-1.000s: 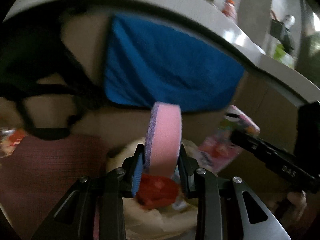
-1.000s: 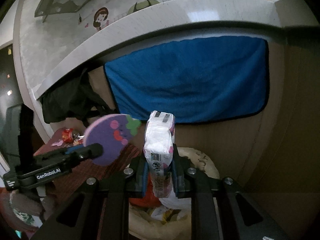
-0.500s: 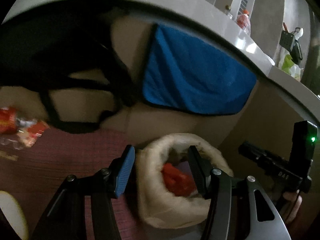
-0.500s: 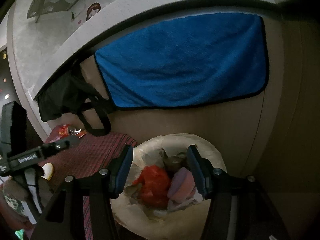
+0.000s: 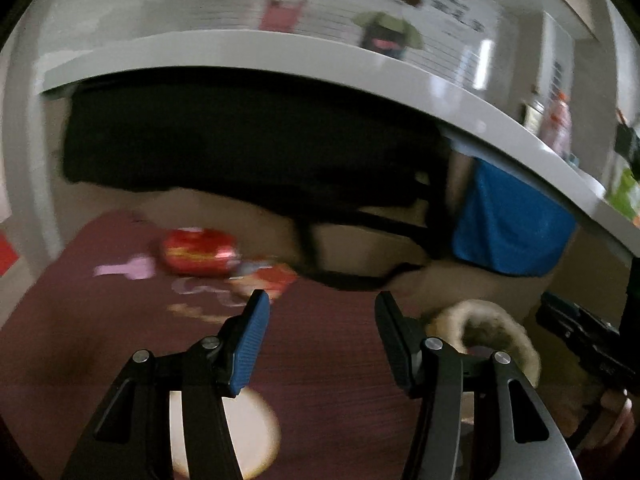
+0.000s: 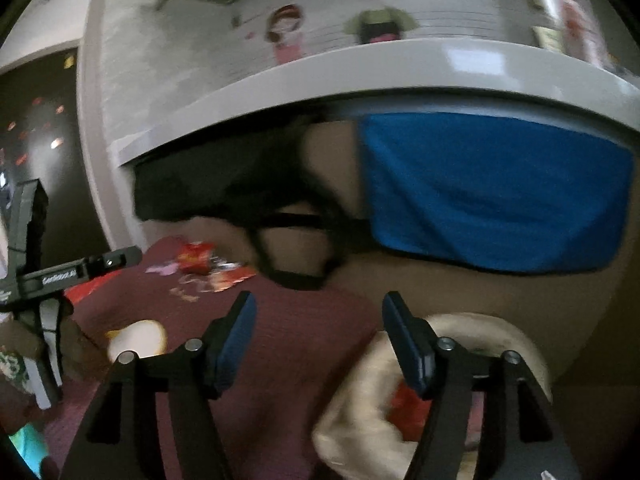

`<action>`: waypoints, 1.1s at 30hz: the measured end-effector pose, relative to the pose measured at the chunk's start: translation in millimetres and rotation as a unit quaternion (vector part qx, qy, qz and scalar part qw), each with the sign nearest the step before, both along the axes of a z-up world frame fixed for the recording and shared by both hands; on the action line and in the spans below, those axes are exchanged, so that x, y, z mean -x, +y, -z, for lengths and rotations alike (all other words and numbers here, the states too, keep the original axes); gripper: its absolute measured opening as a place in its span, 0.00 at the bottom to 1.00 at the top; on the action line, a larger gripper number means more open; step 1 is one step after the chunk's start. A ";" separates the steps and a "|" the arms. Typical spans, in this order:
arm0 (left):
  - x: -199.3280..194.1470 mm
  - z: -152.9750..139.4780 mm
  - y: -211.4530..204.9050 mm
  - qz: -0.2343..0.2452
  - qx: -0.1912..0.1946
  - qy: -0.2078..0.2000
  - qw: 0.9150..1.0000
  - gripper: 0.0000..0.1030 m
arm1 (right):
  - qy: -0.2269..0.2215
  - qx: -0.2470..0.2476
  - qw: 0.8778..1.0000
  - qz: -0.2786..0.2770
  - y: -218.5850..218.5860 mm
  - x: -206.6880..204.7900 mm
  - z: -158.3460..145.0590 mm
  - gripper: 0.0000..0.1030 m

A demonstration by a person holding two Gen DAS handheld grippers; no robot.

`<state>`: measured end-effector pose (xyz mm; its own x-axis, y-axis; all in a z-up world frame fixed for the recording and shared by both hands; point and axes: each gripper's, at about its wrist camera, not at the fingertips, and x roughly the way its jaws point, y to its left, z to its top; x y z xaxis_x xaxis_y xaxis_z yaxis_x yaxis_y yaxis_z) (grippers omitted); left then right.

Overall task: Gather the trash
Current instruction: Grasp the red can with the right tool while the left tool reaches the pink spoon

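Where rug meets wall, blurry red wrappers (image 5: 200, 256) prob. crumpled, both grippers (image 5: 320, 320) (image 6: 318, 322) wide, empty.

glossy red foil wrapper (image 5: 199, 251); matt maroon woven cloth (image 5: 332, 360); blue terry towel (image 6: 496, 192); ribbed tool pads (image 5: 250, 344).

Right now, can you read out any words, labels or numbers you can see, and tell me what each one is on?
White lettering on the left tongs: starts like "GenRobot", too blurred to be sure.
Dark characters on the wall poster: blurred, unreadable.
Print on the red wrapper: blurred, unreadable.
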<state>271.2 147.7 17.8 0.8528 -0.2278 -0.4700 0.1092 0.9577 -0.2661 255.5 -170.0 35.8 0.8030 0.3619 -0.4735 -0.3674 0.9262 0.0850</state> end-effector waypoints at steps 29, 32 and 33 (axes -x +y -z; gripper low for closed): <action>39.6 53.7 290.5 -0.160 0.056 0.043 0.985 0.55 | 0.104 0.094 0.983 -0.119 298.4 -182.2 85.7 0.61; 22.3 64.5 285.0 -0.132 0.060 0.046 0.988 0.55 | 0.082 0.138 0.977 -0.142 324.2 -210.0 87.2 0.61; 17.5 67.1 283.6 -0.123 0.061 0.047 0.989 0.55 | 0.080 0.151 0.974 -0.146 330.4 -217.9 88.4 0.61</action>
<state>253.7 431.3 -49.3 0.8435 -0.0787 -0.5313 -0.1537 0.9125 -0.3792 473.3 160.4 -52.6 0.5942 0.3887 -0.7041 -0.6234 0.7757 -0.0979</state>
